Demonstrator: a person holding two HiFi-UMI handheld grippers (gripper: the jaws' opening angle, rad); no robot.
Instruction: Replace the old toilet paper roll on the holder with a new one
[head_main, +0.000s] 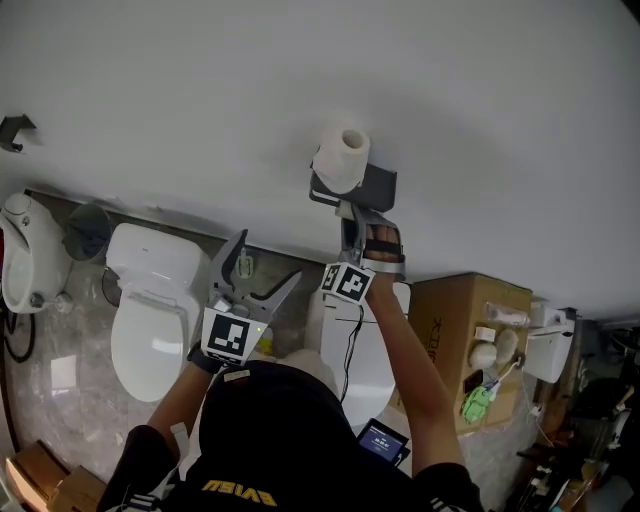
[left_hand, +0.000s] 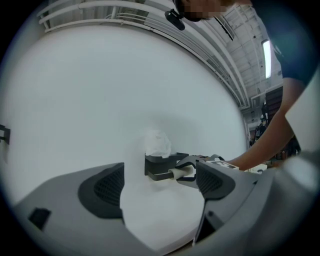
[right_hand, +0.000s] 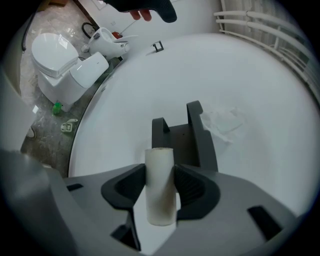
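Right gripper view shows the right tool (right_hand: 160, 172) pinching a pale, bare cardboard tube (right_hand: 160, 200) crosswise between its pads, the tube's far end reaching towards the dark grey two-armed paper holder (right_hand: 195, 130) fixed to the plain white wall (right_hand: 125, 90); whether tube and holder touch cannot be told. In the head view a full white toilet paper roll (head_main: 342, 158) sits on top of that holder, just above the right tool. The left tool (left_hand: 159, 170) is held level with its jaws spread wide and nothing between them but bare wall; its own view looks sideways at the holder, the roll above it and the tube at the end of the holder's lower arm. In the head view the left tool hangs to the left of the holder and lower in the picture, well apart from it, above a white toilet (head_main: 150, 310) that stands on the marbled floor (head_main: 50, 370)
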